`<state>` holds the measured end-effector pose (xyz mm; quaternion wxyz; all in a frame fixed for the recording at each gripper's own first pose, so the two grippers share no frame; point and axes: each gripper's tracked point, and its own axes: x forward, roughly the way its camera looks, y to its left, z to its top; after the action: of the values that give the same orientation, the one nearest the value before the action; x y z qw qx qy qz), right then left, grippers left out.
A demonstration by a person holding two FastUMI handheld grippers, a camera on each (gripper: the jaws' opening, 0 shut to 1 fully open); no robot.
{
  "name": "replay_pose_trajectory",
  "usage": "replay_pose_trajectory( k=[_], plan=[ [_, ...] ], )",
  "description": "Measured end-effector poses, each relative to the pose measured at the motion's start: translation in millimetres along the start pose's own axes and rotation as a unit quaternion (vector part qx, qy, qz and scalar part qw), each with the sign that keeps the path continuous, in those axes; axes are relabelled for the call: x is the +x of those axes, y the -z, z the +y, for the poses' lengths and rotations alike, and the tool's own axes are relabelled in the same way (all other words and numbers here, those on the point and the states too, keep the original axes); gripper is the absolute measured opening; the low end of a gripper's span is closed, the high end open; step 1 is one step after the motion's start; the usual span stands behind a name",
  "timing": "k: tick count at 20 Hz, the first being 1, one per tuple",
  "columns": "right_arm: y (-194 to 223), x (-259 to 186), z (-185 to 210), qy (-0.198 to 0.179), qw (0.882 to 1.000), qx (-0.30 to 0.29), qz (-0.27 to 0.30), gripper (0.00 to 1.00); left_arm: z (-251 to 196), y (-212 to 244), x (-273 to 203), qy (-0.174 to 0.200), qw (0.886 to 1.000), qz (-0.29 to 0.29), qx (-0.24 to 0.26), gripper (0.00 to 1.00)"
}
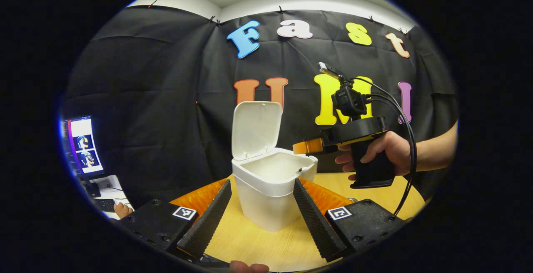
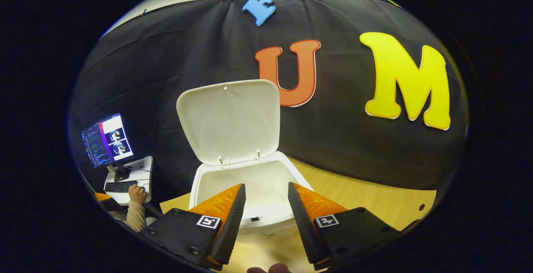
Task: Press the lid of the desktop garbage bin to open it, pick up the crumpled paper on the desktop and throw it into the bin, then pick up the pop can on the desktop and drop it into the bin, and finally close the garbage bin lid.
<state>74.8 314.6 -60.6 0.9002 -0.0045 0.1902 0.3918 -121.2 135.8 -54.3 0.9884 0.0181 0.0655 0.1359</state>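
Black cloth walling backed the booth, and a light wooden desktop lay beneath both grippers. At the far left of both views a computer monitor stood on a small side desk, with a person's hand at a keyboard.

The white plastic desktop garbage bin stood directly ahead of the left gripper, framed between its two fingers. The bin's white hinged lid stood raised, nearly upright, on the far side of the mouth. The left gripper's fingers were spread wide, gripping nothing.

The right gripper, held in a hand to the right of the left gripper, was level with the bin rim in the left gripper view, its tips at the right edge of the mouth. In the right gripper view its fingers pointed down into the bin, parted, with nothing between them.

Task status, judged from these views: lid opening was complete. No crumpled paper or pop can was visible on the visible part of the desktop; the bin interior was not shown clearly enough to confirm its contents. The empty right gripper over the mouth suggested a drop just made, though which item could not be determined. Closing the lid remained outstanding.
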Motion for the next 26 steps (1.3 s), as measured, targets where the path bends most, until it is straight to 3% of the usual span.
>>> replay_pose_trajectory(
  k=[2,4,9,18,26],
  plan=[
    [-10.0,-24.9,-10.8,0.008,1.0,-0.004,-0.027,0.75,-14.0,3.8,4.7,0.023,1.0,-0.001,0.007,0.98],
    [-12.0,-49.3,-26.7,0.021,0.999,-0.012,-0.049,0.76,-30.3,6.5,8.5,0.05,0.999,-0.003,0.015,0.98],
    [-8.3,-114.5,-88.4,0.094,0.992,-0.021,-0.084,0.77,-86.4,21.4,19.9,0.115,0.993,0.0,0.026,0.98],
    [46.3,-210.7,-181.1,0.212,0.974,0.03,-0.071,0.78,-170.5,72.9,39.1,0.214,0.975,0.037,0.04,0.98],
    [89.1,-289.8,-226.4,0.288,0.955,0.046,-0.052,0.78,-211.7,140.7,56.8,0.254,0.962,0.088,0.042,0.98]
  ],
)
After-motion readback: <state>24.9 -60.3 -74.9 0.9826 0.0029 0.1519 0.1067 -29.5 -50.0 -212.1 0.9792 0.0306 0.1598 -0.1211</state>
